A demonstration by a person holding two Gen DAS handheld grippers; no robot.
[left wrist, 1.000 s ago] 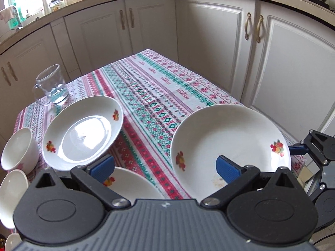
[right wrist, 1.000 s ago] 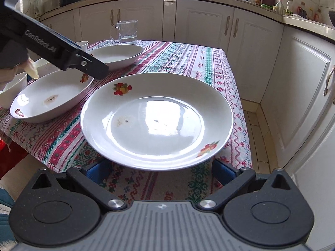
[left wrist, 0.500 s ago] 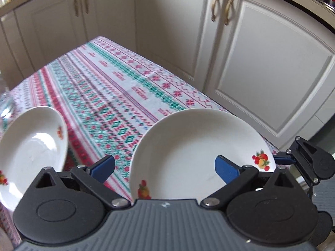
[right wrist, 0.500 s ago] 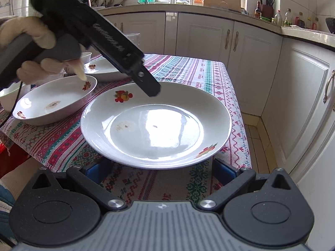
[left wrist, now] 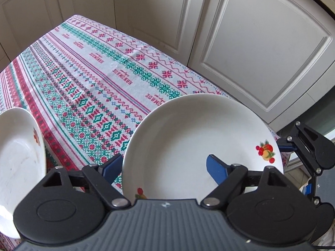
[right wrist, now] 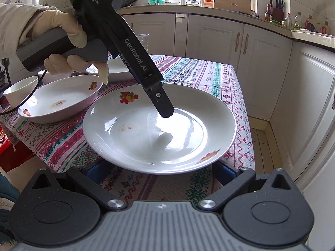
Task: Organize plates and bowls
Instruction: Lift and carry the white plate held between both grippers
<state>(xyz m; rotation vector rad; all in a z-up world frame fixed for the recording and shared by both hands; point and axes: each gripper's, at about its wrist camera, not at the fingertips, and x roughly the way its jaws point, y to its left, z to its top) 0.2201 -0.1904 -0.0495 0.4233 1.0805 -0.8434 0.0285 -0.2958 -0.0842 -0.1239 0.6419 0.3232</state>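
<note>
A large white plate (left wrist: pixel 199 138) with fruit decals lies at the table's near corner, its rim hanging over the edge (right wrist: pixel 159 133). My left gripper (left wrist: pixel 164 167) points steeply down over it and its jaws are closing. They straddle the rim, one pad outside and one pad (left wrist: pixel 216 170) over the well, neither pressing. From the right wrist view, a left fingertip (right wrist: pixel 166 112) hovers just above the plate's inside. My right gripper (right wrist: pixel 160 170) stands open, its fingers low on either side of the plate's near rim.
A second deep plate (right wrist: pixel 60 102) lies left of the large one, a small white bowl (right wrist: pixel 21 90) beyond it and another plate (right wrist: pixel 117 71) behind. A gloved hand (right wrist: pixel 62 27) holds the left gripper. White cabinets (left wrist: pixel 261 48) stand close beside the patterned tablecloth (left wrist: pixel 94 79).
My left gripper has swung right and tipped downward over the large plate; the glass and bowls have left its view. The right gripper has stayed put.
</note>
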